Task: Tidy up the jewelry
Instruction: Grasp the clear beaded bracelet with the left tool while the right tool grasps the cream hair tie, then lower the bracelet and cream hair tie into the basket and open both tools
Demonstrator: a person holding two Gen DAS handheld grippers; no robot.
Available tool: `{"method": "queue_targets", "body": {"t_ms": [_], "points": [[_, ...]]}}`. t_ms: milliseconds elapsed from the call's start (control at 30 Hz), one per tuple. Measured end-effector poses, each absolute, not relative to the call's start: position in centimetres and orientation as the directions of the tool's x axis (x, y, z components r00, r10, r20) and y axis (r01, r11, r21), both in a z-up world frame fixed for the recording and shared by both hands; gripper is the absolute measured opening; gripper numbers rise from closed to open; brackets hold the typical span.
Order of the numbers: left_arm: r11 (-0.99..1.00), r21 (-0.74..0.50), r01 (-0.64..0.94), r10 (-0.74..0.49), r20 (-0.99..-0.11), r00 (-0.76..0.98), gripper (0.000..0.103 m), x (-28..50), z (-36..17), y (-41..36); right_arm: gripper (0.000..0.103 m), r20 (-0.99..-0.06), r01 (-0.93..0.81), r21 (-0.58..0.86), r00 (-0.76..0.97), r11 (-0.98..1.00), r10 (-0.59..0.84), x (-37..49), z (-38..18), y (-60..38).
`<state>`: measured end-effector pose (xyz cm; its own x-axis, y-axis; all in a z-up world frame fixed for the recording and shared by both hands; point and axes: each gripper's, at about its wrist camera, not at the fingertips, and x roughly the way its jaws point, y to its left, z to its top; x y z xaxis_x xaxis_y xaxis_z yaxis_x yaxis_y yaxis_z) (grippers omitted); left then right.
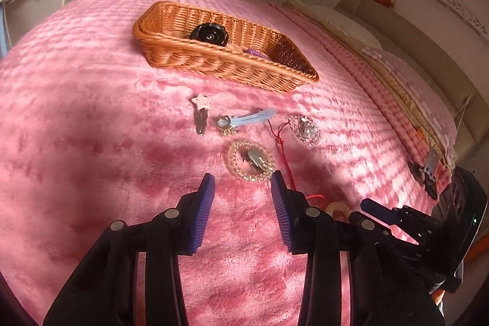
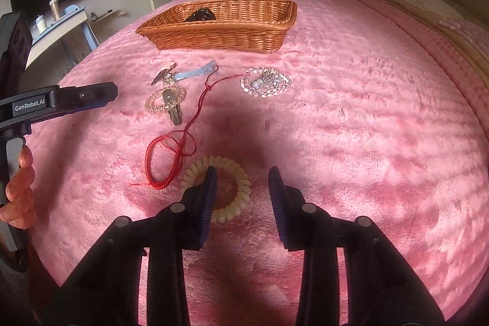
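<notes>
Jewelry scattered on pink bed [image 2: 351, 127], wicker basket [image 2: 220, 32] beyond, black round item [image 1: 209, 34] and purple piece [image 1: 255, 52] inside. Left gripper [image 1: 243, 182], jaws released, hovers just short of amber bead bracelet [image 1: 249, 161]. Right gripper [image 2: 243, 176], jaws released, left finger over cream coil hair tie [image 2: 218, 191]. Red cord bracelet [image 2: 169, 156] beside it. Clear bead bracelet [image 2: 266, 81], blue clip [image 2: 195, 71], star clip [image 1: 201, 112] near basket.

Soft daylight falls in striped patches across the blanket [image 1: 91, 100], brightest at right in both views. Dark shadows pool on it around each gripper, the left [image 1: 243, 179] and the right [image 2: 243, 171]. Fisheye bending curves the edges into black corners, and the basket [image 1: 214, 63] looks slightly blurred.
</notes>
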<state>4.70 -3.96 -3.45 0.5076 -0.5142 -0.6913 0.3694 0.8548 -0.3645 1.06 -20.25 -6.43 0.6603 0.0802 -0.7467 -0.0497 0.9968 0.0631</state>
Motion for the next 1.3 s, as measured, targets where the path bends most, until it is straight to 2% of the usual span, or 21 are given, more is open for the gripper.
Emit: {"method": "queue_targets", "body": {"t_ms": [33,133,433,667,767,867,1067,1300], "points": [[0.853,-0.368,0.370,-0.516,-0.696,0.499,0.028,5.0,-3.8,-4.3,0.028,-0.750,-0.051,0.061,0.656,0.997,0.080,1.1,-6.6,-20.2],[0.862,-0.358,0.360,-0.500,-0.718,0.484,0.023,6.1,-4.7,-4.9,0.023,-0.755,-0.055,0.062,0.651,0.997,0.082,1.3,-7.0,-20.2],[0.898,-0.265,0.351,-0.414,-0.779,0.471,0.018,8.1,-6.3,-7.4,0.023,-0.762,-0.051,0.042,0.644,0.998,0.065,2.0,-7.4,-20.2],[0.902,-0.254,0.348,-0.405,-0.776,0.484,0.015,8.6,-6.5,-7.4,0.023,-0.765,-0.033,-0.002,0.643,0.999,0.020,2.5,-7.7,-19.7],[0.911,-0.213,0.353,-0.375,-0.782,0.498,0.009,8.4,-6.6,-7.9,0.014,-0.765,-0.034,-0.038,0.644,0.999,-0.008,2.5,-7.7,-18.9],[0.910,-0.201,0.362,-0.371,-0.783,0.499,0.008,8.4,-6.5,-7.9,0.013,-0.763,-0.023,-0.063,0.645,0.998,-0.033,2.4,-7.6,-18.6],[0.909,-0.205,0.364,-0.379,-0.772,0.511,0.007,7.6,-6.1,-7.4,0.011,-0.761,-0.013,-0.033,0.649,0.999,-0.017,2.3,-7.3,-18.9],[0.890,-0.252,0.381,-0.436,-0.717,0.544,0.007,5.6,-4.5,-6.0,0.010,-0.744,0.015,0.047,0.668,0.999,0.025,2.1,-6.6,-20.1]]}}
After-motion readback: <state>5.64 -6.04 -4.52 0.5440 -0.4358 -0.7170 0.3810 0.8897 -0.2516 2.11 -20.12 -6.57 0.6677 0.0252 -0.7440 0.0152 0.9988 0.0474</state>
